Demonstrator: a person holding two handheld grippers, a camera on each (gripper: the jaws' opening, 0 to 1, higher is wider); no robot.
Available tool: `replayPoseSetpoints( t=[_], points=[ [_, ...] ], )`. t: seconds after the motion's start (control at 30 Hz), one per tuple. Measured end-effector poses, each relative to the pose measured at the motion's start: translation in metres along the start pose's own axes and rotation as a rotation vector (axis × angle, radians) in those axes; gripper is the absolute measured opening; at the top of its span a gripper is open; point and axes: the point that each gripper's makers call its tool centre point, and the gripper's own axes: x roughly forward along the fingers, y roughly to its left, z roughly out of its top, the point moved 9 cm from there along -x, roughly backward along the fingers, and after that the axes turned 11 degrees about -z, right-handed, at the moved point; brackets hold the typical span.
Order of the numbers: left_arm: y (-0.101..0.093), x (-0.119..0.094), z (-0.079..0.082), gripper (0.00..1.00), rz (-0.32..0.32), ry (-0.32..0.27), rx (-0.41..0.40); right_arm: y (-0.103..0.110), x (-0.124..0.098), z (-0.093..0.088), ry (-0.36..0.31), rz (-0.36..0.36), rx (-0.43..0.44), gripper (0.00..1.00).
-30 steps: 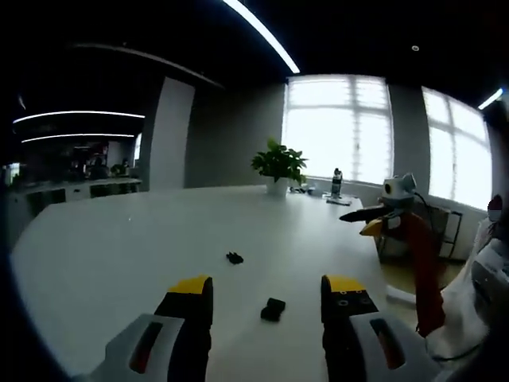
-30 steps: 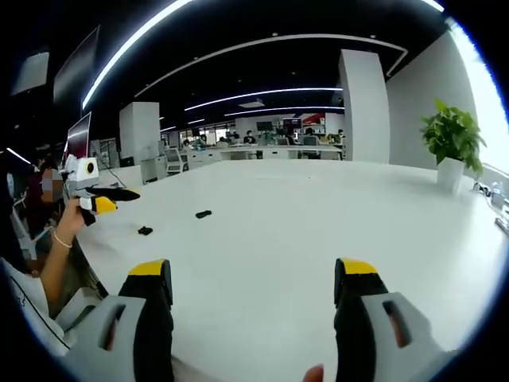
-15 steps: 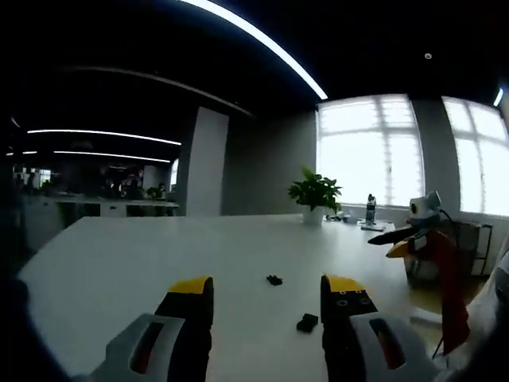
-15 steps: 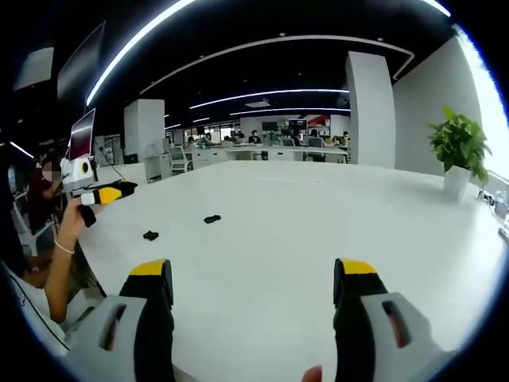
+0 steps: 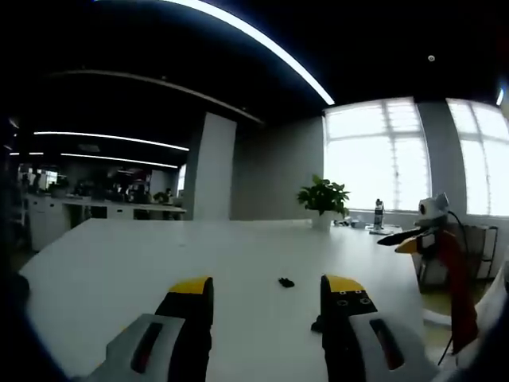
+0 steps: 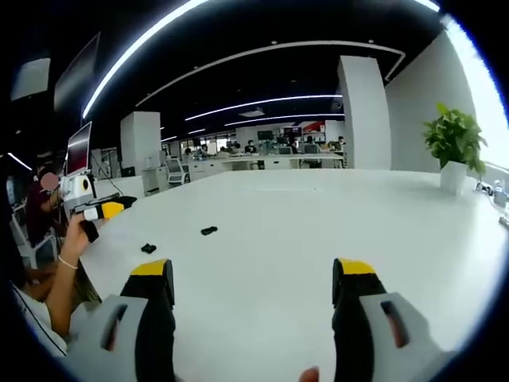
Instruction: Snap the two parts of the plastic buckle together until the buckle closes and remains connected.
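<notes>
Two buckle halves lie apart on white table (image 5: 119,263) near its edge: one half (image 5: 286,282) ahead, other (image 5: 317,325) now tucked beside left gripper (image 5: 266,296) — camera swung. Both grippers, right gripper (image 6: 253,280) included, spread, empty; pickup pending.

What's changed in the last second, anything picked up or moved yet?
Nothing picked up. The left gripper swung lower and leftward, so the nearer buckle part now peeks beside its right finger. The farther buckle part lies apart on the white table. Both grippers stayed open; the right gripper barely moved.
</notes>
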Motion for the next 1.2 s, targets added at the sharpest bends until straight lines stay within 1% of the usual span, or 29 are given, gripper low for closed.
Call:
replayPoseSetpoints(
  t=[0.07,0.2,0.3,0.43,0.53,0.63,0.7,0.77,0.83,0.93,1.03,1.2],
  points=[
    [0.001,-0.001,0.001,0.55,0.013,-0.001,0.011,-0.001,0.000,0.000,-0.004,-0.006,0.008,0.83],
    [0.001,-0.003,-0.002,0.55,0.080,0.039,0.048,-0.002,0.004,0.002,-0.030,-0.008,0.024,0.82],
    [-0.002,-0.003,-0.001,0.54,0.098,0.039,0.077,-0.001,0.011,0.006,-0.042,0.007,0.029,0.82],
    [-0.003,-0.006,-0.002,0.53,0.098,0.025,0.076,0.000,0.021,0.009,-0.051,0.050,0.034,0.82],
    [-0.003,-0.007,-0.004,0.54,0.101,0.034,0.069,0.001,0.027,0.011,-0.061,0.057,0.028,0.82],
    [-0.003,-0.009,-0.005,0.53,0.100,0.035,0.069,0.000,0.035,0.017,-0.099,0.026,0.039,0.82],
    [-0.001,-0.011,-0.004,0.53,0.099,0.021,0.060,0.001,0.040,0.021,-0.113,0.010,0.031,0.82],
    [0.001,-0.013,-0.004,0.54,0.098,0.013,0.045,-0.003,0.045,0.025,-0.110,-0.041,-0.003,0.82],
    [0.002,-0.016,-0.004,0.54,0.100,0.001,0.033,-0.004,0.050,0.029,-0.106,-0.055,-0.004,0.82],
    [0.003,-0.019,-0.003,0.54,0.102,-0.018,0.032,-0.007,0.054,0.034,-0.117,-0.063,0.005,0.82],
    [0.006,-0.019,-0.003,0.54,0.107,-0.014,0.024,-0.007,0.059,0.038,-0.124,-0.066,0.006,0.82],
    [0.007,-0.021,-0.004,0.55,0.118,-0.013,0.015,-0.004,0.067,0.050,-0.153,-0.030,0.032,0.82]
  ],
)
